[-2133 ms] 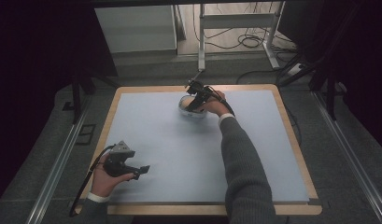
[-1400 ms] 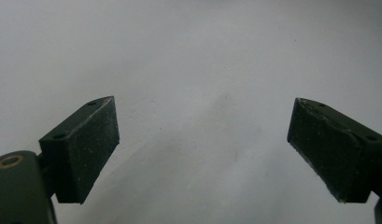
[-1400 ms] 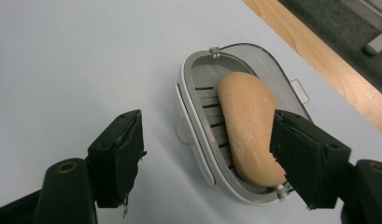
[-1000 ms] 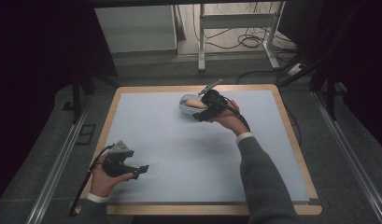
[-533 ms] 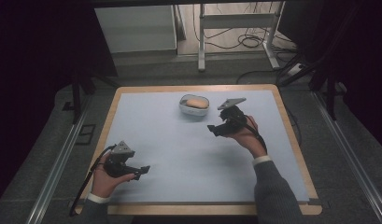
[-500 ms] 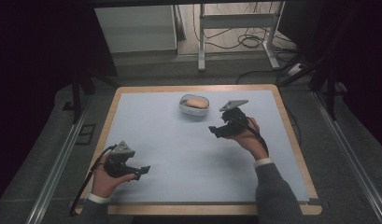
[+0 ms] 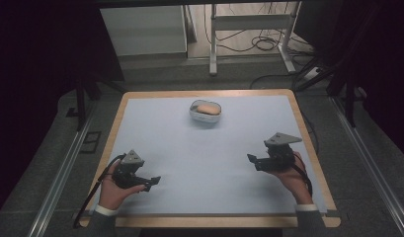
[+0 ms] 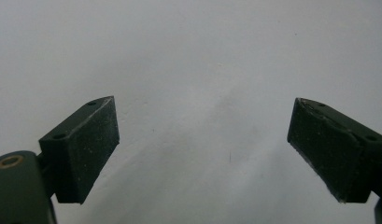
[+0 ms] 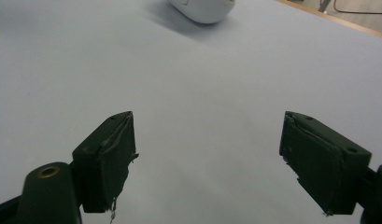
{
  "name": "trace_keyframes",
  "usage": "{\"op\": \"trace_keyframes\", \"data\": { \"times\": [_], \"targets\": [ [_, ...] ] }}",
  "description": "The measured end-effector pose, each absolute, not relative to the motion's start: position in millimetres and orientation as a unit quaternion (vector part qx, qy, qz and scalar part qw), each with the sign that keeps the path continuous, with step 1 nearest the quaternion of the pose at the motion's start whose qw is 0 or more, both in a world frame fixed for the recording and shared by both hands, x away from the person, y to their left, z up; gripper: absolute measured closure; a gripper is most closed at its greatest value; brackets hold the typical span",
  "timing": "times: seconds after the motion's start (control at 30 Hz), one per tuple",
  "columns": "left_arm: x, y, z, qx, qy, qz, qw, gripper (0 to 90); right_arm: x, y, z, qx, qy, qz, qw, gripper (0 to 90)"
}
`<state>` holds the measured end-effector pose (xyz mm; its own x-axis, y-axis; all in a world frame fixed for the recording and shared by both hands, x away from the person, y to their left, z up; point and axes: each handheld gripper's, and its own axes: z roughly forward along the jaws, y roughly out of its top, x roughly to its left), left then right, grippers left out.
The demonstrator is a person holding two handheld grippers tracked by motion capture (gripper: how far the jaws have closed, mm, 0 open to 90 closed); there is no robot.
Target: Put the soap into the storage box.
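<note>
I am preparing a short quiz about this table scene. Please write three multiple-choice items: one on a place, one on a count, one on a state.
1. Where does the white bowl stand?
A. far middle of the table
B. near left corner
C. beside the right hand

2. How many objects lie in the bowl?
A. none
B. one
C. three

3. How is the right hand-held gripper?
A. shut on the bowl
B. shut, empty
C. open, empty

Answers: 1 A, it stands near the far edge of the table; 2 B, one tan object lies inside; 3 C, the right gripper view shows the jaws apart over bare surface.

A lab: bare test table [image 7: 140, 106]; floor rails [image 7: 61, 173]; loose cables [image 7: 261, 42]; dark surroundings
</note>
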<state>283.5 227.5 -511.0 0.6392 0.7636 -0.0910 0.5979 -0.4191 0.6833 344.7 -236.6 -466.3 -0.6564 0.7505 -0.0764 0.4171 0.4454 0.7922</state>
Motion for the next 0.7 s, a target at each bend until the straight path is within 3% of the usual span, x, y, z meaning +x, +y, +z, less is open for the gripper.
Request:
{"op": "trace_keyframes", "data": {
  "times": [0.27,0.7],
  "targets": [
    [283,222,-512,0.839,0.402,0.119,0.348,9.3,307,-275,-469,0.372,0.804,0.402,0.232,18.3],
    [284,221,-513,0.841,0.401,0.116,0.345,9.0,305,-278,-475,0.379,0.797,0.409,0.233,15.6]
  ]
}}
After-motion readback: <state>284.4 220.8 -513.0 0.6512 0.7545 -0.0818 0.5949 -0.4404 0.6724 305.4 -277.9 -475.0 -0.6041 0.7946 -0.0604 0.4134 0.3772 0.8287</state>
